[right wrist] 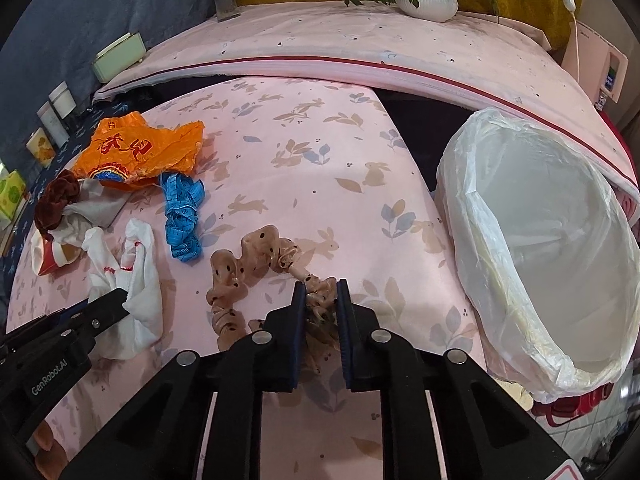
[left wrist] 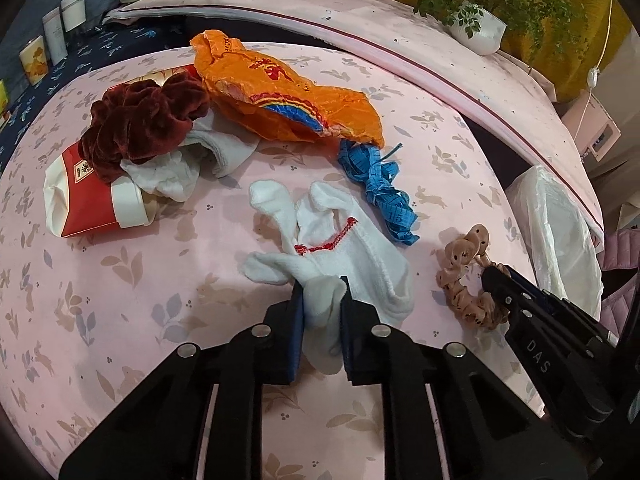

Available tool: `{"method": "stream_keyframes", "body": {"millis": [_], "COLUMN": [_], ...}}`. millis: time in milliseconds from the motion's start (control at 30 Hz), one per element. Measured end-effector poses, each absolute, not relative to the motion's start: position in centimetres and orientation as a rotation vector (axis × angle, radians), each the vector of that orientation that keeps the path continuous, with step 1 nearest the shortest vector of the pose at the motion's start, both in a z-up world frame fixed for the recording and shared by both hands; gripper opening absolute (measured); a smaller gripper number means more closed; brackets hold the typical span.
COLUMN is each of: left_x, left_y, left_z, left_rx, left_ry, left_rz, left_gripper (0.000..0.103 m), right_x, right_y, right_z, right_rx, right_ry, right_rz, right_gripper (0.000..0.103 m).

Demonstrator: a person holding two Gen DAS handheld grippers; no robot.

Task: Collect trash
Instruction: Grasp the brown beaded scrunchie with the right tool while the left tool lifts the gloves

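**Both grippers clamped on cloth items, pink bed sheet**

Your left gripper is closed on the white sock; your right gripper pinches the tan scrunchie. Rel. to the sock: scrunchie just right, blue tape measure just behind, orange wrapper farther back, lined bin far right, off the sheet.

Colours and prints on the pink bedsheet

Rabbit-and-leaf print; orange plastic bag, white glove with red stitching, blue tape measure, maroon velvet scrunchie, beige dotted scrunchie.
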State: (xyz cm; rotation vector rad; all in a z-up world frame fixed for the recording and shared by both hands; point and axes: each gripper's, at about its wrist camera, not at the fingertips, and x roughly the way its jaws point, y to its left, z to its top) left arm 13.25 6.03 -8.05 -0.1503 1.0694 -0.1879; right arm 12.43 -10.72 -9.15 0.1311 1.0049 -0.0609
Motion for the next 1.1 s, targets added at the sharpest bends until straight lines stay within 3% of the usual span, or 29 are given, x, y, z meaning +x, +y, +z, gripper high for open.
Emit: {"method": "stream_keyframes", "body": {"millis": [500,1100], "left_x": [12.0,11.9], "left_y": [3.1,-6.3], "left_z": [-2.1,6.8], "left_rx": [-0.13,-0.049], "left_ry": [0.96,0.781], "left_rz": [-0.288,-0.512], "left_gripper": [0.014,0.014], "right_x": [11.1,8.6], "right_y": [-13.4,-21.7], "right_z": [-1.3,8.2], "right_rx": [0.178,0.198], "right_ry": [0.835,0.609], "right_rz": [-0.073,-0.215], "right_gripper": [0.009,0.009]}}
